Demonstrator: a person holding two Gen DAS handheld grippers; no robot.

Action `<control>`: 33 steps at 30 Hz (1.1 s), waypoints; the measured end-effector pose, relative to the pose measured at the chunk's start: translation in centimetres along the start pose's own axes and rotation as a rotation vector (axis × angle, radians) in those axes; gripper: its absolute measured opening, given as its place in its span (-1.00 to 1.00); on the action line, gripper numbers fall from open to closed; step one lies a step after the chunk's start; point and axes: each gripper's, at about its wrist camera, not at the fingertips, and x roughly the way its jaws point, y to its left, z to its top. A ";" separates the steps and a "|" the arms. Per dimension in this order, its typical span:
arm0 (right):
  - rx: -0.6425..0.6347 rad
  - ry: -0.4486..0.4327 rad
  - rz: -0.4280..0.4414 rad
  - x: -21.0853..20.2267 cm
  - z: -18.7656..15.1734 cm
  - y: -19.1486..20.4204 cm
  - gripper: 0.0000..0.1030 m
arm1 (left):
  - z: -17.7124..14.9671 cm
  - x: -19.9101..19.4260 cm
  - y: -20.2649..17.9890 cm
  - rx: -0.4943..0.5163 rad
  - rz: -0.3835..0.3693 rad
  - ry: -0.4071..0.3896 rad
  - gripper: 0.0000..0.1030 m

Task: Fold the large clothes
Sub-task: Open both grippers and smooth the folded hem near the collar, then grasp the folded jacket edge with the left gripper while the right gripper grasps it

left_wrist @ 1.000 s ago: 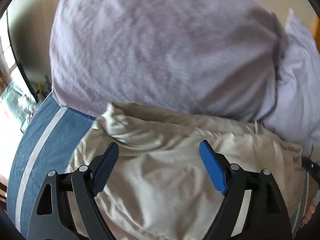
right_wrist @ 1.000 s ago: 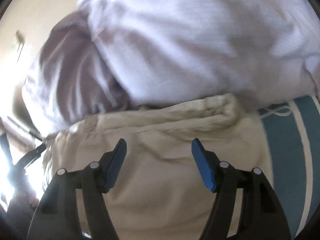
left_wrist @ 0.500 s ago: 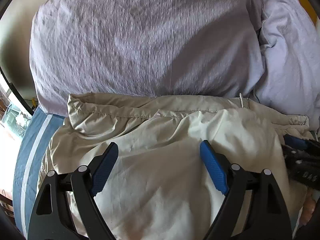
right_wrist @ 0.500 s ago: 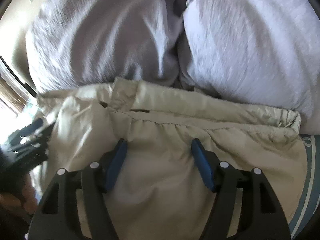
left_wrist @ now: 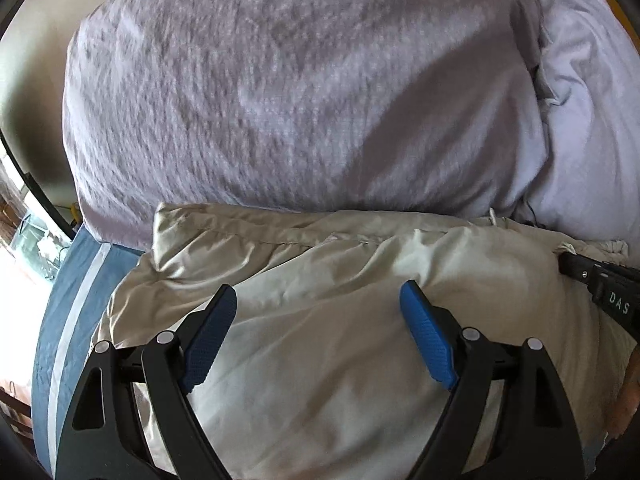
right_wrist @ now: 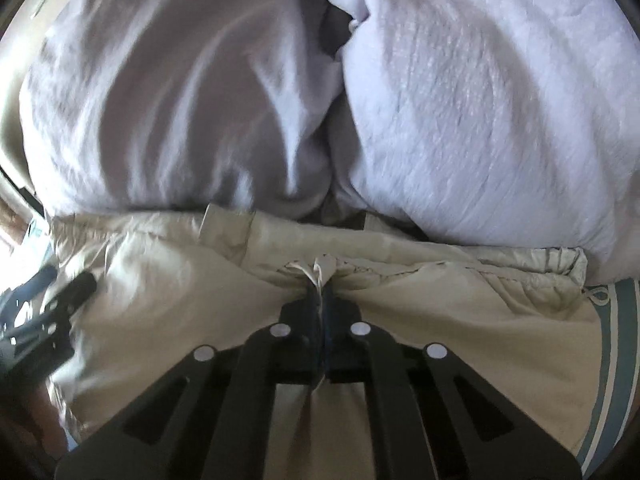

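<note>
Two lilac pillows (left_wrist: 304,92) press against the beige garment (left_wrist: 340,344) — blocking any passage beyond it.

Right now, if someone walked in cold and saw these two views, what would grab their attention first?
Probably the two plump lavender-grey pillows filling the top of both views, with the crumpled beige fabric garment spread just below them on the blue bedcover with a white stripe. Next, the right tool, shut on a pinch of the garment near its gathered waistband, while the left tool is open above the cloth.
</note>
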 end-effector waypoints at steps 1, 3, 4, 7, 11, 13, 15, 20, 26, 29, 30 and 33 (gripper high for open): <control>-0.006 0.013 -0.009 0.5 0.0 0.2 -0.95 | 0.0 0.2 0.2 -0.005 0.004 0.003 0.64; -0.028 0.023 -0.022 1.0 -0.3 0.4 -0.94 | -0.1 0.3 0.1 -0.010 0.011 0.012 0.64; -0.031 0.024 -0.019 1.0 -0.4 0.5 -0.91 | -0.2 0.5 0.3 -0.013 0.012 0.016 0.65; -0.008 0.031 0.013 0.7 -0.7 0.1 -0.55 | -0.6 1.3 0.5 -0.021 0.021 0.036 0.66; 0.012 0.006 0.050 -1.3 -1.4 -1.0 -0.10 | -0.9 2.1 0.7 -0.031 0.025 0.053 0.70; 0.019 -0.025 0.045 -2.5 -1.7 -1.9 -0.05 | -1.0 2.4 0.7 -0.025 0.030 0.052 0.71; 0.042 -0.068 0.042 -4.1 -2.3 -3.4 0.02 | -1.0 2.9 0.8 -0.023 0.033 0.051 0.75; 0.105 -0.132 -0.048 -5.9 -3.6 -8.3 0.05 | -1.2 3.7 0.8 -0.026 0.038 0.053 0.80; 0.157 -0.113 -0.147 -5.0 -3.9 -11.9 0.05 | -1.6 4.7 1.3 -0.030 0.036 0.056 0.83; 0.142 -0.108 -0.177 -4.3 -4.4 -12.0 0.05 | -1.6 5.2 1.5 -0.032 0.033 0.057 0.84; 0.137 -0.107 -0.184 -4.0 -4.4 -12.0 0.05 | -1.6 5.4 1.7 -0.034 0.031 0.057 0.85; 0.127 -0.108 -0.212 -3.0 -4.5 -12.3 0.15 | -1.7 5.9 1.8 -0.039 0.027 0.057 0.88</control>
